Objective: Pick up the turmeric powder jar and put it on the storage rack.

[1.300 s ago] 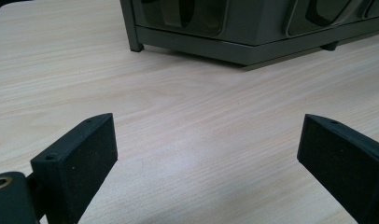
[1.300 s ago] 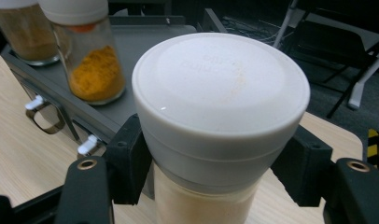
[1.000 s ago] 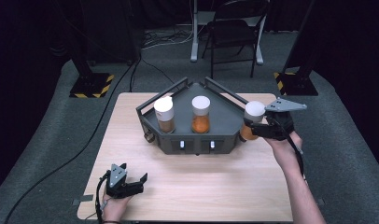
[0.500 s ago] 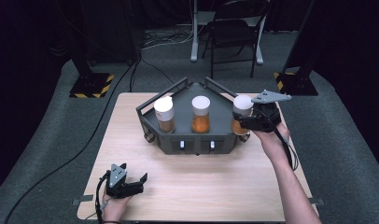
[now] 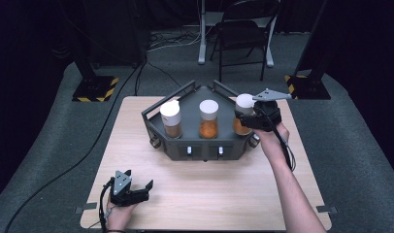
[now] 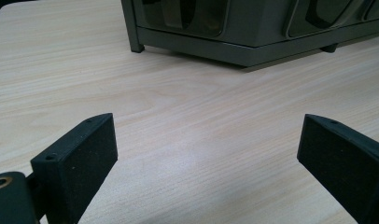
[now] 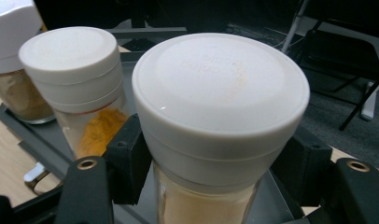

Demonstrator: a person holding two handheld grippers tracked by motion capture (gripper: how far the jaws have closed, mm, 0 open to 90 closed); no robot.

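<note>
The wooden surface (image 5: 195, 194) carries a dark grey angular rack (image 5: 200, 141) with three stations. The left one holds a spice jar of brown powder (image 5: 171, 119), the middle a jar of orange powder (image 5: 208, 119). At the right end, the third jar (image 5: 243, 114), white-capped and filled with pale orange powder, is gripped by the right tool (image 5: 251, 119), which has brought it in over the rack's right station.

Judging the risk: the jar appears to sit at or just above its station, so if the jaws part before its base is seated and level, it could tip against the rack wall or topple toward the middle jar close beside it. A drift sideways while lowering could also knock that neighbour.

In the right gripper view, the jar (image 7: 220, 126) stands upright between the jaws, and the pads (image 7: 127, 158) are clamped on its body just below the white cap, one on each side. The cap rises above the jaws, and the powder-filled glass hangs below.

The left tool (image 5: 129, 191) rests low near the front left corner of the surface, well apart from the rack, its jaws wide apart with nothing between them.
</note>
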